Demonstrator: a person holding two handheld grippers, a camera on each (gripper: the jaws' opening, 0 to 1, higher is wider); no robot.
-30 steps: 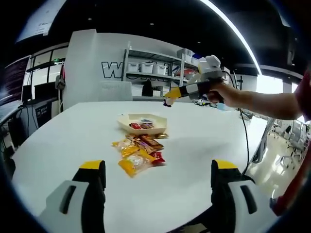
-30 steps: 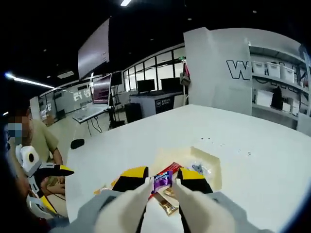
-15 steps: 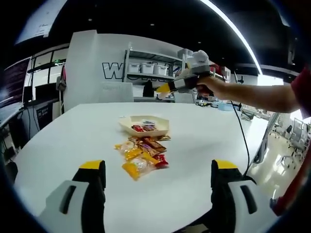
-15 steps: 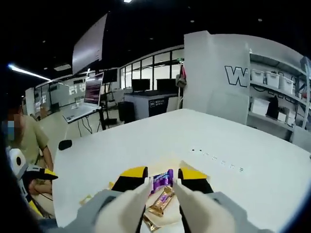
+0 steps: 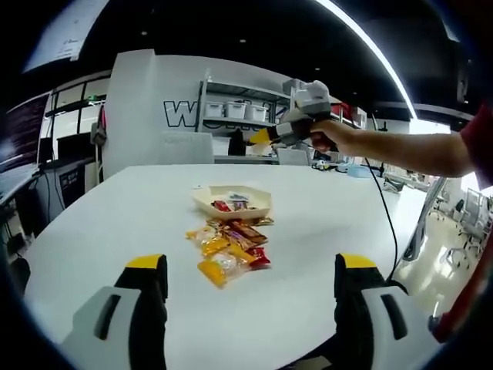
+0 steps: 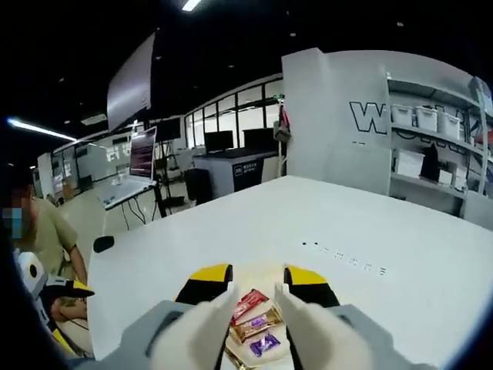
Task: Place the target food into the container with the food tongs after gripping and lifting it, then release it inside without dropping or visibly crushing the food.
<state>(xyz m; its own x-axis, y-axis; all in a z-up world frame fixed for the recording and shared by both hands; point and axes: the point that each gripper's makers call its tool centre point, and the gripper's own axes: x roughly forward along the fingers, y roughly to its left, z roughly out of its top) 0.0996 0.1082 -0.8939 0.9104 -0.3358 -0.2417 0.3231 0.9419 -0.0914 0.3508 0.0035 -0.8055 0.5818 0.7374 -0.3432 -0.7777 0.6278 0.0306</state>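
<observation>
A beige hexagonal tray (image 5: 206, 202) sits mid-table with a few wrapped snacks in it. Several more wrapped snacks (image 5: 226, 250) lie in a loose pile just in front of it. My left gripper (image 5: 250, 266) hovers low at the near table edge, jaws wide apart and empty. A hand holds my right gripper (image 5: 262, 137) in the air above and beyond the tray. In the right gripper view its white tong fingers (image 6: 218, 308) stand slightly apart around my right gripper (image 6: 256, 291), with nothing between them. Below the gap lie a purple snack (image 6: 264, 344), a gold bar (image 6: 258, 324) and a red wrapper (image 6: 248, 303).
The white table (image 5: 115, 223) is broad, with bare surface all round the tray and pile. A black cable (image 5: 387, 220) hangs from the right gripper past the table's right edge. Shelves with bins (image 5: 231, 116) stand behind. A seated person (image 6: 42, 227) is at the table's far side.
The purple snack that sat between the right tong fingers has left them and now lies below among other wrappers. The right gripper has drifted left and up above the tray.
</observation>
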